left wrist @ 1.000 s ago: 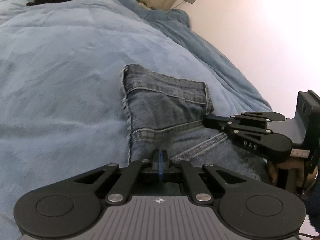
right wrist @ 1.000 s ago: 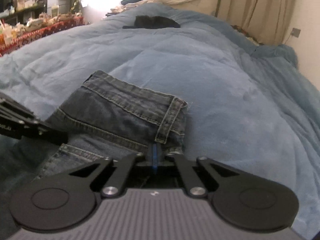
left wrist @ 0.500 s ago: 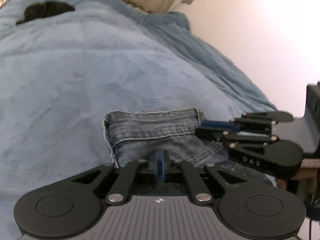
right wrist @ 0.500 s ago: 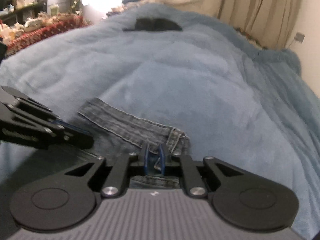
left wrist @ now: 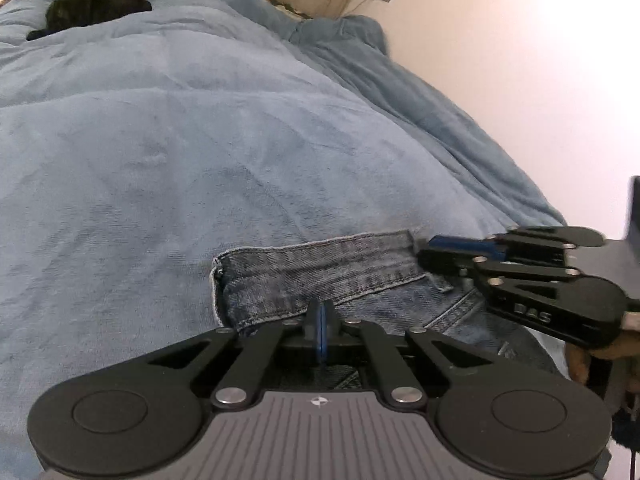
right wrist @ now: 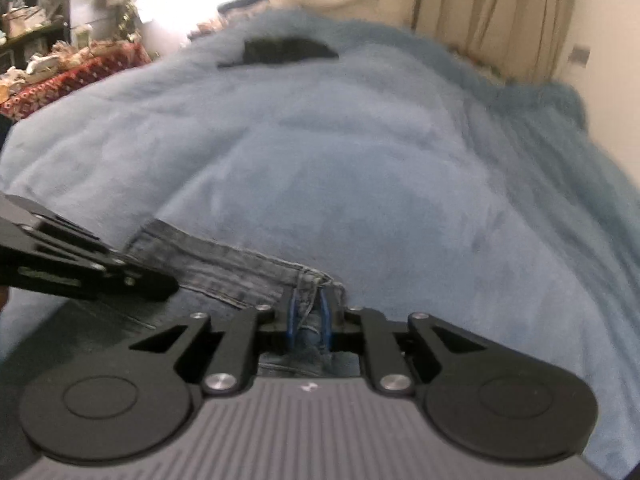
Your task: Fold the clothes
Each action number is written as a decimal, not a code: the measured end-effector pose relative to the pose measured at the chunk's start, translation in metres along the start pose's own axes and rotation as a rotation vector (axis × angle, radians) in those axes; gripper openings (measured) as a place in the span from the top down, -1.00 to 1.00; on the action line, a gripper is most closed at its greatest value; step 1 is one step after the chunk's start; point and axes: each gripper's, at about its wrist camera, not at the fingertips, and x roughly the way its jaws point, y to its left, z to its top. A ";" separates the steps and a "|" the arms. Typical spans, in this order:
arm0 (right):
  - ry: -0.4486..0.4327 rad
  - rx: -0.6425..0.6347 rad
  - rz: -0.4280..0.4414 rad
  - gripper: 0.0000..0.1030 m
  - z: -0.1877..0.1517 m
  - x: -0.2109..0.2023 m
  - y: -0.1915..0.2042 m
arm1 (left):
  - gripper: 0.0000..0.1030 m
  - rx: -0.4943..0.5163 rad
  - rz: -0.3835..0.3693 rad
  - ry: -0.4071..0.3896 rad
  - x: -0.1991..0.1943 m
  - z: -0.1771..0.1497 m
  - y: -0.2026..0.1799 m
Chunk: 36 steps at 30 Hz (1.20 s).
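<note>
Blue denim jeans (left wrist: pixel 320 276) lie folded on a blue blanket (left wrist: pixel 180 152), their hem edge facing away. My left gripper (left wrist: pixel 320 316) is shut on the near denim edge. My right gripper (right wrist: pixel 308 316) stands slightly open with the jeans' right corner (right wrist: pixel 312 284) between its blue pads, the cloth loose in the gap. The right gripper (left wrist: pixel 432 252) shows in the left wrist view at the jeans' right corner; the left gripper (right wrist: pixel 160 284) shows in the right wrist view over the jeans (right wrist: pixel 224 264).
A dark garment (left wrist: pixel 92 10) lies far up the bed and also shows in the right wrist view (right wrist: pixel 284 50). A white wall (left wrist: pixel 520 80) runs along the bed's right side. Curtains (right wrist: pixel 480 12) hang beyond. A cluttered red-covered table (right wrist: pixel 72 68) stands far left.
Both grippers carried the jeans edge forward and down, so the fold lies flatter and less denim shows. The right gripper's jaws have parted from shut to slightly open.
</note>
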 end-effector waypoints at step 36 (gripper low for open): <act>-0.017 0.441 0.169 0.12 -0.229 -0.215 -0.005 | 0.10 -0.214 -0.062 0.115 -0.196 -0.204 -0.036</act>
